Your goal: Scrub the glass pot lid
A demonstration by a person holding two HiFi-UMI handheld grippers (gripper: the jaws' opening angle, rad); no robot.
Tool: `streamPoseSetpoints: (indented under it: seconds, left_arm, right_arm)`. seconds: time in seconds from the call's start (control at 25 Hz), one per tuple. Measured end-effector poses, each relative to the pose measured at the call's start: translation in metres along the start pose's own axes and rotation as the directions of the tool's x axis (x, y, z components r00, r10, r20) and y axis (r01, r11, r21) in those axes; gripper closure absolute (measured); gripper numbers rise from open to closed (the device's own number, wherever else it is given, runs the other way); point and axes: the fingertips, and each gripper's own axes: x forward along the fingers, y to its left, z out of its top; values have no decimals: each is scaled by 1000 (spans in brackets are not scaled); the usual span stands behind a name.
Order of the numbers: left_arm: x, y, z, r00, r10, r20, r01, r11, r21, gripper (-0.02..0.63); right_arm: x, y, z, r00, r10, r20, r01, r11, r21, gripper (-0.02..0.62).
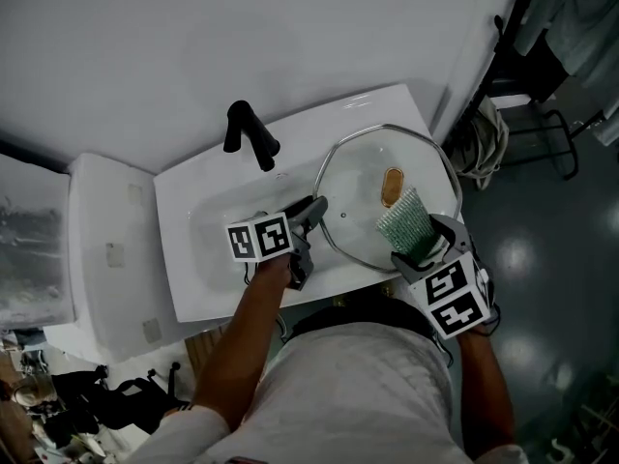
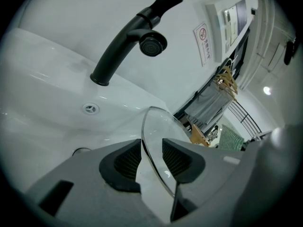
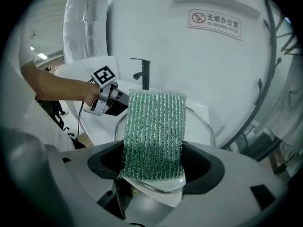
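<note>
The pot lid [image 1: 363, 187] is clear, glossy glass with a shiny metal rim. The green scrub pad [image 1: 404, 222] looks knitted, rough and glittery. The faucet [image 1: 250, 135] is matt black; the sink [image 1: 208, 216] smooth, glossy white.

One lid [image 1: 368, 177], one scrub pad [image 1: 406, 222], one faucet [image 1: 250, 135], two hand-held grippers [image 1: 317, 207] [image 1: 422, 244].

The glass pot lid [image 1: 387, 196] hung over the right end of the sink [image 1: 193, 259], with the faucet [image 1: 250, 135] behind and to its left. At the lid's left rim was the left gripper [image 1: 317, 207], rim between its jaws. At the near edge was the right gripper [image 1: 421, 245], its scrub pad [image 1: 404, 222] against the glass.
</note>
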Motion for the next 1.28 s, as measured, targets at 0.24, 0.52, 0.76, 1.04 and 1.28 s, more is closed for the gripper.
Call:
streamPoseSetpoints:
  seconds: [0.24, 0.52, 0.76, 1.04, 1.28]
  left_arm:
    - [0, 0, 0, 1000, -1, 1, 1, 1000, -3, 456]
    - [0, 0, 0, 1000, 2, 0, -2, 1000, -2, 456]
    - [0, 0, 1, 1000, 5, 0, -5, 1000, 4, 456]
    - [0, 1, 1, 1000, 14, -5, -14, 1000, 11, 456]
    - [0, -1, 1, 1000, 29, -5, -29, 999, 23, 456]
  right_arm:
    - [18, 32, -1, 997, -20, -73, 10, 991, -131, 247]
    - [35, 45, -14, 995, -4, -102, -11, 989, -149, 247]
    - [25, 27, -26, 997, -9, -73, 3, 997, -79, 247]
    - [11, -1, -41, 1000, 5, -22, -3, 997, 78, 247]
    - [7, -10, -44, 997, 64, 49, -73, 978, 194, 247]
